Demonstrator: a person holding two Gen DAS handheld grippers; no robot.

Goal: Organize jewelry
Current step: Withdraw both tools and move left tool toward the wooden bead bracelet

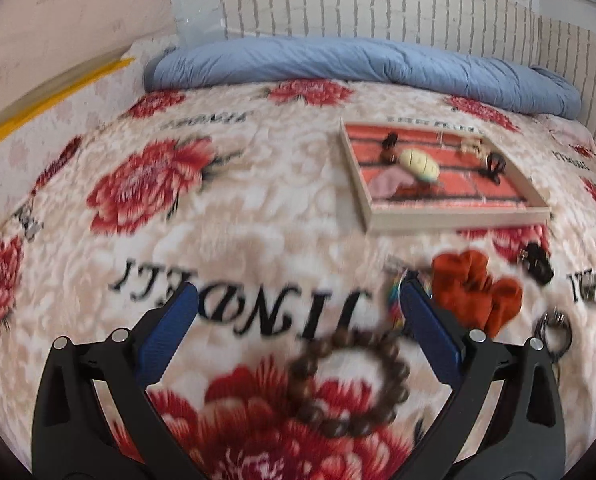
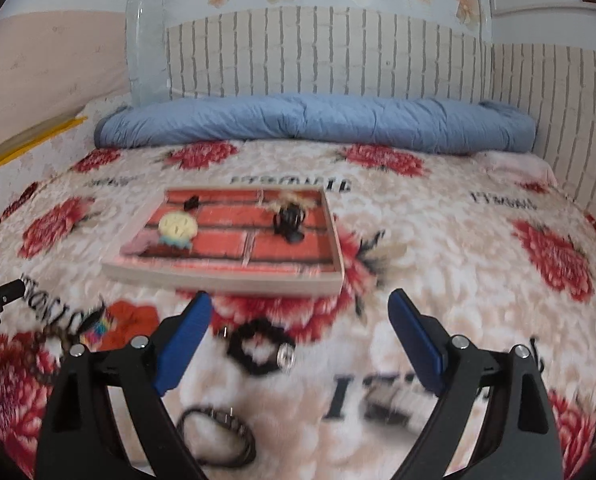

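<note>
— While both pairs of fingers hang over the bed (image 2: 458, 240), how do they stand?

— Spread wide, both. The left gripper (image 1: 298, 304) holds nothing; its blue fingers (image 1: 170, 328) touch nothing that I can see. The right gripper (image 2: 300, 314) is likewise wide apart and empty.

— Where is the jewelry?

— A brown bead bracelet (image 1: 348, 382) lies on the blanket between the left fingers, nearer the right-hand one and low in that view. A rainbow-coloured piece (image 1: 394, 300) sits just beside that finger's tip, an orange scrunchie (image 1: 478, 292) just past it.

— And on the right?

— A black band with a silver charm (image 2: 260, 350) lies between the right fingers, closer to the left-hand one. A dark thin bracelet (image 2: 218, 436) lies lower down.

— The tray?

— The tray (image 2: 226, 280), red-lined, rests farther up the bed with a few pieces inside, blurred.
</note>
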